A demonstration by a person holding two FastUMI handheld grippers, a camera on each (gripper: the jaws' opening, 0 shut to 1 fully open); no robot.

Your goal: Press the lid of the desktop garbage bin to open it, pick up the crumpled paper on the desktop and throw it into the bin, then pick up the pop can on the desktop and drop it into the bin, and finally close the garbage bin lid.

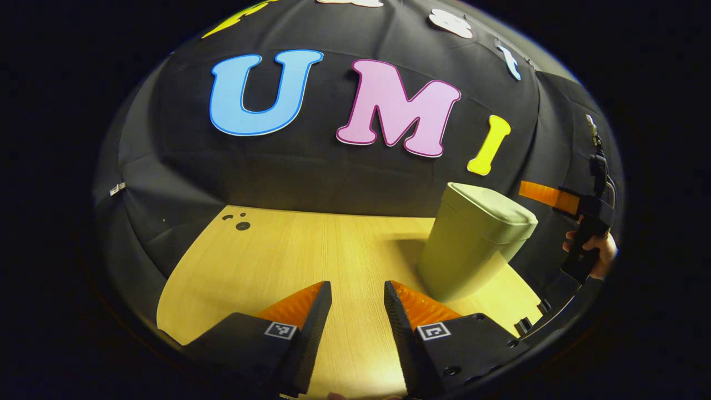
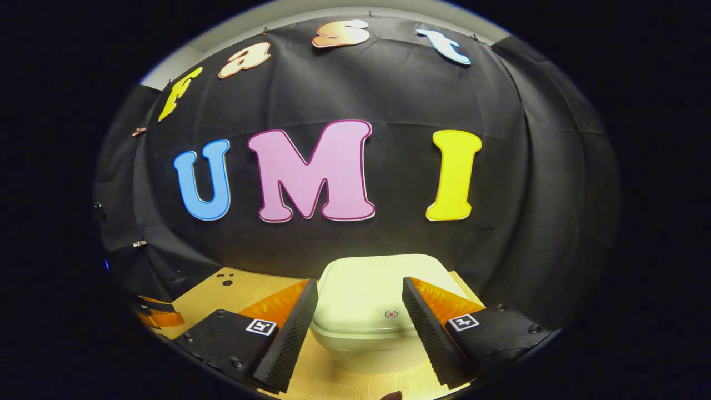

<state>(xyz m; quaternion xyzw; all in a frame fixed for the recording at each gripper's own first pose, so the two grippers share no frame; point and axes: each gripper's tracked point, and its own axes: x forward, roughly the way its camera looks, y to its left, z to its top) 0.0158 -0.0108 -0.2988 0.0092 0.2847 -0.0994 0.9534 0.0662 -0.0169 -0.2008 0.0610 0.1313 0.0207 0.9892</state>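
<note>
**Bin lid closed; both grippers open and unloaded**

The garbage bin (image 1: 472,244) stands on the wooden desktop (image 1: 289,261) near the black cloth wall, lid (image 2: 372,294) down. The left gripper (image 1: 358,294) hovers over bare desktop, fingers spread wide, gripping nothing. The right gripper (image 2: 360,300) is above the lid, fingers wide apart, clear of it. A hand (image 1: 597,250) holds the right gripper beside the bin.

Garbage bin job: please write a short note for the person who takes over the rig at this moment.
Left gripper: open, holds nothing, over the bare table, bin to its right.
Right gripper: open, holds nothing, above the bin's lid, not touching it as far as I can tell.
Garbage bin: upright, lid shut.
Crumpled paper and pop can: I cannot confirm where they are; check the bin before any further step.
</note>
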